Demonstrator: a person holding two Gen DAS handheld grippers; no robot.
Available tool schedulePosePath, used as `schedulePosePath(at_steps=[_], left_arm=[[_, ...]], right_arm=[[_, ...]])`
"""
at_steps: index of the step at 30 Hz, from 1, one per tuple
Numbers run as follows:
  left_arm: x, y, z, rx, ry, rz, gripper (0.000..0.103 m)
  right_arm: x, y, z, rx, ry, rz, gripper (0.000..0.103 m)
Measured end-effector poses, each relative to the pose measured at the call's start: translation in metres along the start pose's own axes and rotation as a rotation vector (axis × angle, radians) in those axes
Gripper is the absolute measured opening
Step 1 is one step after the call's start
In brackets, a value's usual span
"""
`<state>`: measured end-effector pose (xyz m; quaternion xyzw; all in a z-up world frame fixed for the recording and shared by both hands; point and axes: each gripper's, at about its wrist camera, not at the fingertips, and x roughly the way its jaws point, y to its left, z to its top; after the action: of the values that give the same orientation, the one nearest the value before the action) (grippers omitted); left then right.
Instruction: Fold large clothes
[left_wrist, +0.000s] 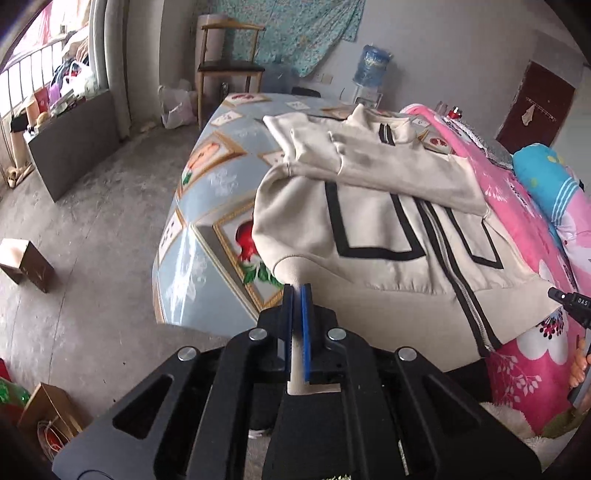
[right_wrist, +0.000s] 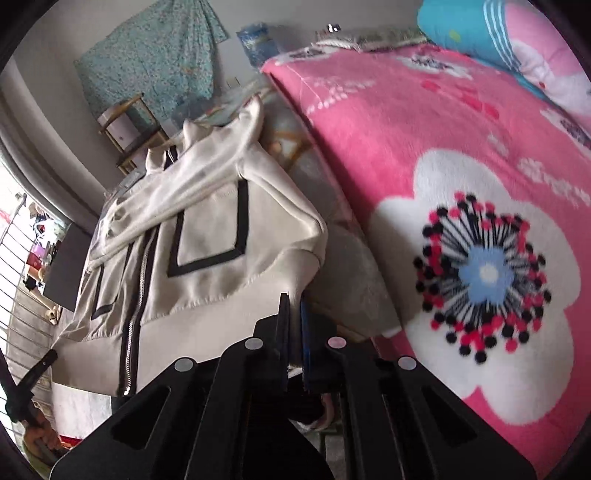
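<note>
We count one garment: a cream zip-up jacket (left_wrist: 388, 221) with black stripe trim, spread on the bed ahead of both tools, its two sleeves folded across the chest. We hold it at two places along the bottom hem. Our left gripper (left_wrist: 297, 291) has its two fingers pressed together on the ribbed hem corner directly at its tips, cream cloth showing between the blue pads. Our right gripper (right_wrist: 293, 301) is likewise clamped on the other hem corner, the fabric rising straight out of its closed fingers. From the left tool the jacket runs forward and to the right; from the right tool it runs forward and to the left, the zipper (right_wrist: 136, 314) just left of the fingers.

Beyond the left tool's tips and to their left lies the blue patterned bed cover (left_wrist: 207, 177). To the right of both tools spreads one pink flowered blanket (right_wrist: 443, 184), with one blue-and-pink rolled quilt (right_wrist: 517, 44) at its far end. Far ahead stand one wooden chair (left_wrist: 229, 66) and one water jug (left_wrist: 373, 64) against the wall, under a teal hanging cloth (left_wrist: 295, 29). Left of the left tool, one small cardboard box (left_wrist: 27, 264) sits on the concrete floor (left_wrist: 92, 221). Nothing lies on top of the jacket.
</note>
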<state>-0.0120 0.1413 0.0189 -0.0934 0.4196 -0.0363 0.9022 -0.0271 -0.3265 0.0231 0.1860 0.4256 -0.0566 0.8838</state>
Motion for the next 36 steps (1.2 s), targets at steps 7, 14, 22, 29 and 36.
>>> schedulePosePath(at_steps=[7,14,22,29,36], left_arm=[[0.010,0.002,0.053,-0.056,-0.045,-0.069,0.004],[0.049,0.006,0.101,-0.076,-0.047,-0.080,0.004],[0.124,0.037,0.126,-0.181,0.041,-0.009,0.011],[0.108,0.055,0.123,-0.223,0.004,-0.005,0.030],[0.073,0.028,0.087,-0.164,0.020,-0.121,0.063]], right_arm=[[0.010,0.026,0.047,-0.002,-0.075,0.085,0.005],[0.053,0.037,0.100,0.013,-0.092,0.129,0.005],[0.145,0.031,0.128,0.080,0.038,0.090,0.009],[0.138,0.021,0.129,0.144,0.001,0.159,0.054],[0.094,0.015,0.101,0.131,-0.030,0.084,0.061]])
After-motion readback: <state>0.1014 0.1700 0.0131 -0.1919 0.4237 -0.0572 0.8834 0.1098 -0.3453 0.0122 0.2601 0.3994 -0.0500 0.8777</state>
